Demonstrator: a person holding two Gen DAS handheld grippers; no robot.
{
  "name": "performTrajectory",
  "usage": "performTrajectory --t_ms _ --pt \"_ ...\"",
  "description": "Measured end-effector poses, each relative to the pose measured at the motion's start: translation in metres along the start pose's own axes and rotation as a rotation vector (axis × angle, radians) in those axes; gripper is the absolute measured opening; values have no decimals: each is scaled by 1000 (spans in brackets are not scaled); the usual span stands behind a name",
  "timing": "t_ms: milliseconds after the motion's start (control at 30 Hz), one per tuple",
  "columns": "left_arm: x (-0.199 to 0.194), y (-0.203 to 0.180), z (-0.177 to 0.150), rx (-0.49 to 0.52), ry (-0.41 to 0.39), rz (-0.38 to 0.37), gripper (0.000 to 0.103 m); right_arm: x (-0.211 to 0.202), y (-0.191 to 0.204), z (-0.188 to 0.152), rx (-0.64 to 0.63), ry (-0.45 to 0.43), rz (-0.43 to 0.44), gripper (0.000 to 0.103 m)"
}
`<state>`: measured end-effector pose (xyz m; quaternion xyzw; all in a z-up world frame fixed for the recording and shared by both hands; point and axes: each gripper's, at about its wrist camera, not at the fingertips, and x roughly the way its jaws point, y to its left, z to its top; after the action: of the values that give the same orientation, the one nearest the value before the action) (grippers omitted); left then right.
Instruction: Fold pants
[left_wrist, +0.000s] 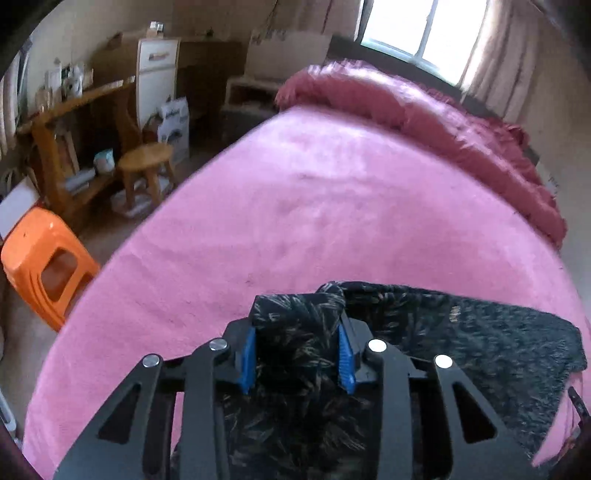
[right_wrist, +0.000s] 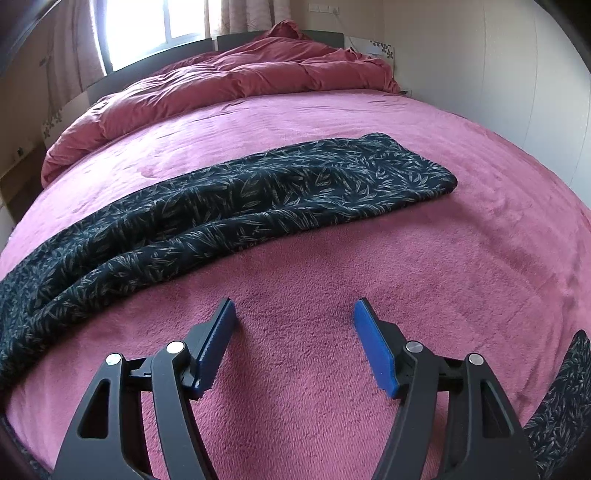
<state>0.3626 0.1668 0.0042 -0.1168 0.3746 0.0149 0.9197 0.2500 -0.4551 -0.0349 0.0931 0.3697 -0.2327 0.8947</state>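
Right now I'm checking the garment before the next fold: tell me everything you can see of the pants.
The pants are dark, navy to black, with a pale leaf print, of soft-looking, slightly fuzzy cloth. They lie stretched across the pink bed cover, rumpled in long folds, one end squared off. The left gripper is shut on a bunched part of them. The right gripper is open over bare cover, not touching them. More of the same printed cloth shows at the right view's lower right edge.

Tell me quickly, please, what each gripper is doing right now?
Left gripper: closed on the pants.
Right gripper: open, empty, over the blanket.
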Motion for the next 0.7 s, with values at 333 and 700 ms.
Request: performTrajectory --t_ms 333,700 --pt "-138 9 -54 38 -219 -225 32 -1 3 -1 -13 -3 -18 66" --pt "-133 36 -175 -119 -123 -328 29 -28 15 28 54 46 8 64"
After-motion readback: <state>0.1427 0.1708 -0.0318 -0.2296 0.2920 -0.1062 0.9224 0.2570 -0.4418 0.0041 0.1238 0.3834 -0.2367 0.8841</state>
